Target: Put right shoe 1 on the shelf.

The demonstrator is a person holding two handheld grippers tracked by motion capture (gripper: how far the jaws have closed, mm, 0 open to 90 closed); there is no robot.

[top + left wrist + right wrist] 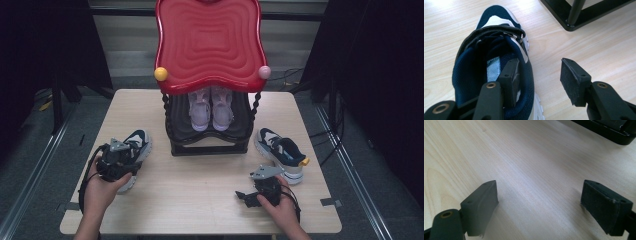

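A navy and white sneaker point(139, 141) lies at the table's left, toe pointing away from me. My left gripper point(122, 155) hangs over its heel end. In the left gripper view the gripper point(540, 72) straddles the sneaker's point(474, 75) side wall: one jaw is inside the shoe opening, the other stands outside with a gap to the shoe, so it is open. The matching sneaker point(281, 151) lies at the right. My right gripper point(243, 195) rests low near the front edge, left of that shoe; its jaws point(539, 202) stand wide open over bare wood.
A black shoe rack point(210, 145) with a red wavy top point(210, 45) stands at the table's point(200, 185) middle back, with a pair of pink shoes point(211, 110) on its lower shelf. Its base point(574, 23) lies just beyond the left sneaker. Dark floor surrounds the table.
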